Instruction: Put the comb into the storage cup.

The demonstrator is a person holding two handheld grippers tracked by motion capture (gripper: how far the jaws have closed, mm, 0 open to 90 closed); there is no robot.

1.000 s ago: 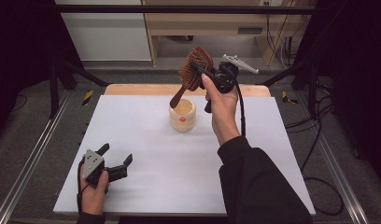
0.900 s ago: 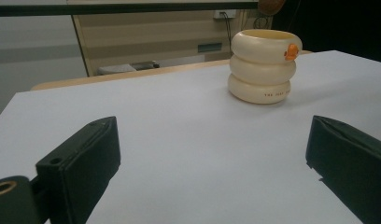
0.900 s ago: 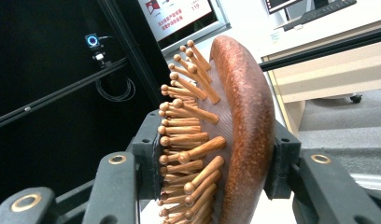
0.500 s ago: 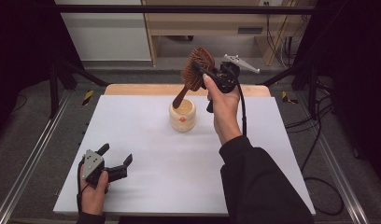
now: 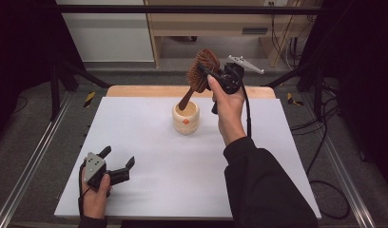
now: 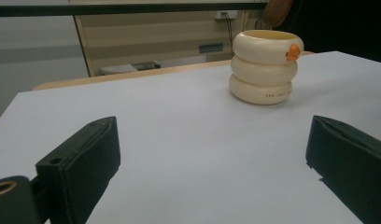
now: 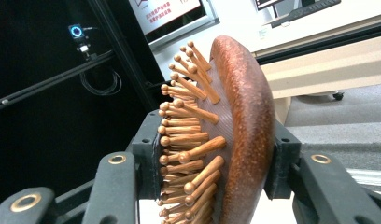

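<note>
A brown wooden hairbrush (image 5: 199,71) with wooden pins (image 7: 188,154) is held up over the table's far middle, tilted, its handle (image 5: 185,101) reaching down into a cream ribbed cup (image 5: 186,118). My right gripper (image 5: 207,75) is shut on the brush head; in the right gripper view the jaws press on its pin side and its rounded back (image 7: 247,140). My left gripper (image 5: 118,164) rests open on the white table (image 5: 149,185) at the near left, nothing between its jaws. The cup (image 6: 265,67), with an orange mark, stands ahead of it in the left gripper view.
A wooden board edge (image 5: 135,91) runs along the table's far side. Metal frame rails (image 5: 35,161) flank the table. Cables (image 5: 320,156) trail on the floor at the right. Furniture (image 5: 206,28) stands beyond the table.
</note>
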